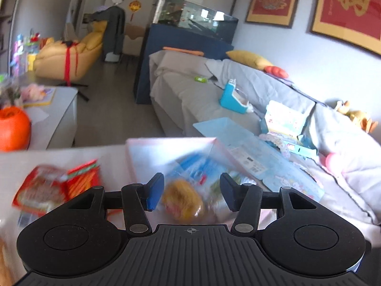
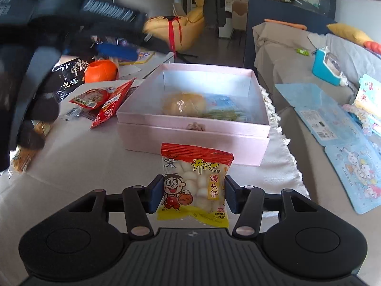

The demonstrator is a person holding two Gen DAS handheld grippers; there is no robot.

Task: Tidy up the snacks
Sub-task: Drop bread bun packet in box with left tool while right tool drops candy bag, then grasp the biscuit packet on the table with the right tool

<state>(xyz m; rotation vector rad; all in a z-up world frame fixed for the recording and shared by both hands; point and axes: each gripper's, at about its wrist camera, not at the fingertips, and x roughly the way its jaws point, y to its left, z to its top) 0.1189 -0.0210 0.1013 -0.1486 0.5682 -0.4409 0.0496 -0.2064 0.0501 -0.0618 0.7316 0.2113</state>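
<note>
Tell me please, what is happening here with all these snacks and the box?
A person with a gripper in each hand is sorting snacks into a pink box on the table. The right gripper is clamped on a small packet of white ball snacks, held upright just in front of the box. The left gripper has nothing between its jaws and is above the box. A wrapped bun and a blue packet already lie inside; red packets wait on the table beside it.

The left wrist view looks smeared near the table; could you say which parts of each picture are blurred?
Left wrist view: red snack packets and the pink box contents are motion-smeared, background sharp. Right wrist view: the held bun packet is crisp, the left tongs at upper left are streaked.
</note>
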